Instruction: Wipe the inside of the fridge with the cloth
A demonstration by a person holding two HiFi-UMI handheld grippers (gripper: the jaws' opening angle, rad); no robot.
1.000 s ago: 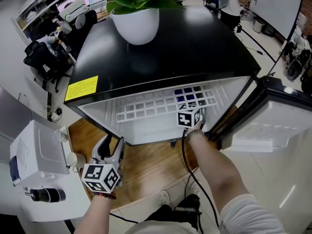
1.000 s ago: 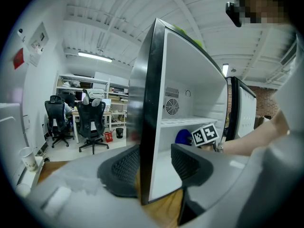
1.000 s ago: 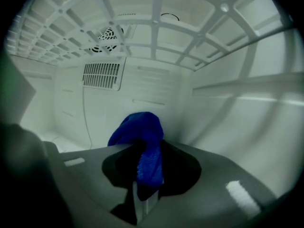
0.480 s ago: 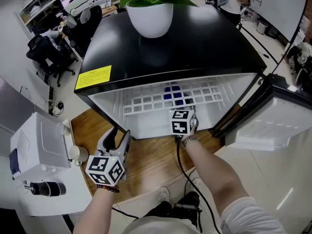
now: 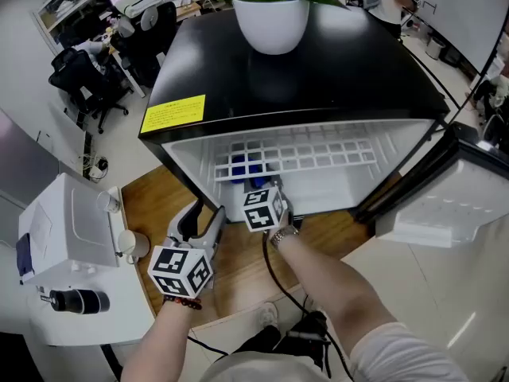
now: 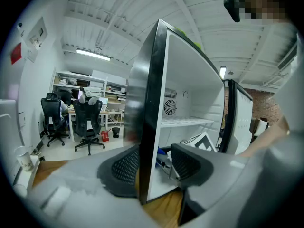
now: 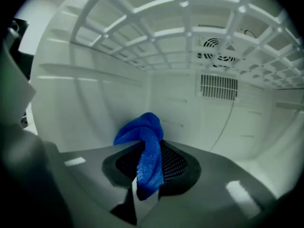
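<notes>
The right tool (image 7: 152, 161) is clenched on the blue cloth (image 7: 143, 128), fabric pinched between its 2 pads and bunched out ahead, low at the left of the fridge (image 5: 318, 70) under the white wire shelf (image 5: 306, 156) — the wipe looks under way. Best play from here: press that bunched end flat onto the liner and stroke in overlapping passes into the corner, clear of the shelf bars. The left tool (image 6: 154, 167) hangs released and empty by the fridge's front left edge.
</notes>
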